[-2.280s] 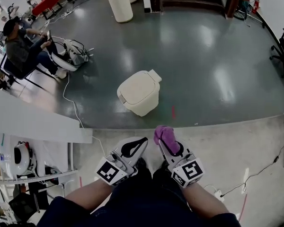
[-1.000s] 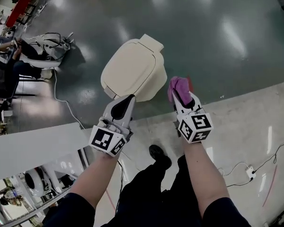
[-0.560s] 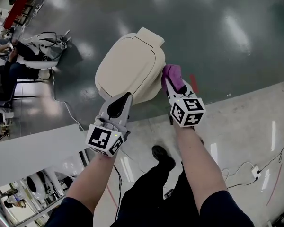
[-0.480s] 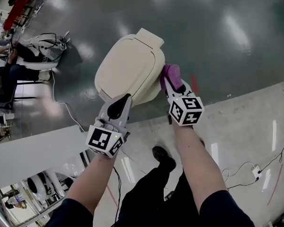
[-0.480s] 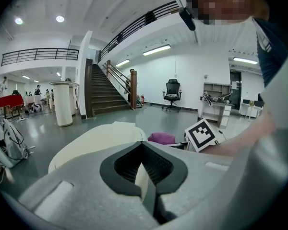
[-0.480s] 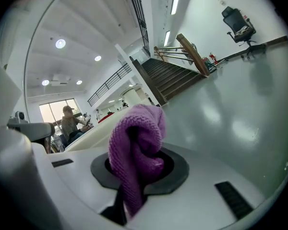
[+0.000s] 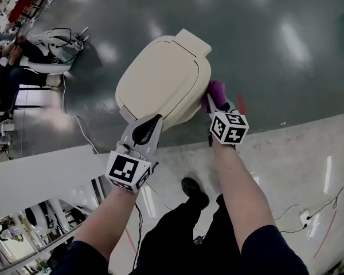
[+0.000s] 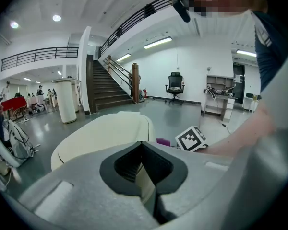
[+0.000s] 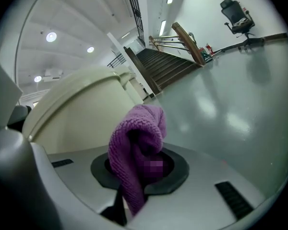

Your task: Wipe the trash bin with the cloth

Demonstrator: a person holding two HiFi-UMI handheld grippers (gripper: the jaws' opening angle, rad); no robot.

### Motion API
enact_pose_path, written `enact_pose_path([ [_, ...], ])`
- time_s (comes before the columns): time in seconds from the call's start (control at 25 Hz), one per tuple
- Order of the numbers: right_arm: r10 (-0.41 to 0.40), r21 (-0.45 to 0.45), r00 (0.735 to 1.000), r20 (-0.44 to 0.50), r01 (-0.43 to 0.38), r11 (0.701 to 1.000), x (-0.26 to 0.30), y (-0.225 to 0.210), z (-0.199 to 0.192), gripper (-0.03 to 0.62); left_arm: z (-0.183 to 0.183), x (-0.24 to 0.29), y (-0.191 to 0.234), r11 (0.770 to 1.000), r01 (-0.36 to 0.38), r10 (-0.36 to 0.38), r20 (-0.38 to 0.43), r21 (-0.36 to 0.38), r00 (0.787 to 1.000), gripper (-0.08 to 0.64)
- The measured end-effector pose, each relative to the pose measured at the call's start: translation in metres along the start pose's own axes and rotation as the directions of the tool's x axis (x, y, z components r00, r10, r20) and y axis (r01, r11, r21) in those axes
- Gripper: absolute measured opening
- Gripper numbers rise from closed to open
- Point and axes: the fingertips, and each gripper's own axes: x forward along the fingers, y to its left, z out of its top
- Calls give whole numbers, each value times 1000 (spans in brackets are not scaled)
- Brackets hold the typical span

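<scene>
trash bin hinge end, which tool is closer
Right. The right tool, clamping the cloth, is beside the trash bin's side wall; the left tool sits at its front edge.

A glossy dark grey floor (image 7: 286, 56) carries an upright cream plastic trash bin (image 7: 160, 76). Just right of the bin, a short red mark (image 7: 241, 105) lies on the floor. To the bin's left trails a thin white cable (image 7: 75, 118). On the viewer's side of the bin runs a pale floor strip (image 7: 298, 153), with a black shoe (image 7: 195, 192) on it.

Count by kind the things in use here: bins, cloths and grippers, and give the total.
trash bin: 1
purple cloth: 1
grippers: 2 (left gripper, right gripper)
Total: 4
</scene>
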Motion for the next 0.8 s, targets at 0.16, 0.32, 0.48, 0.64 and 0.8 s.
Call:
enact_pose_path([
  [0.16,-39,18,998,-53,40,999,23,-23,-34,75,-7,-2,2,1000,-4,4,13,-1,1000,-3],
  [0.32,-66,74,993,-93,73,995,41,-43,-70,74,-8,-4,2,1000,-2,3,40,-6,999,-3],
  [0.48,-88,100,987,-131,102,990,57,-62,-105,75,-9,-6,1,1000,8,-8,61,-14,998,-3],
  [0.64,-100,161,980,-172,128,978,66,-73,-143,75,-11,-8,0,1000,22,-21,68,-4,997,-3],
  [0.8,-69,180,976,-205,107,978,68,-68,-173,75,-10,-8,-1,1000,25,-24,95,-7,995,-3],
])
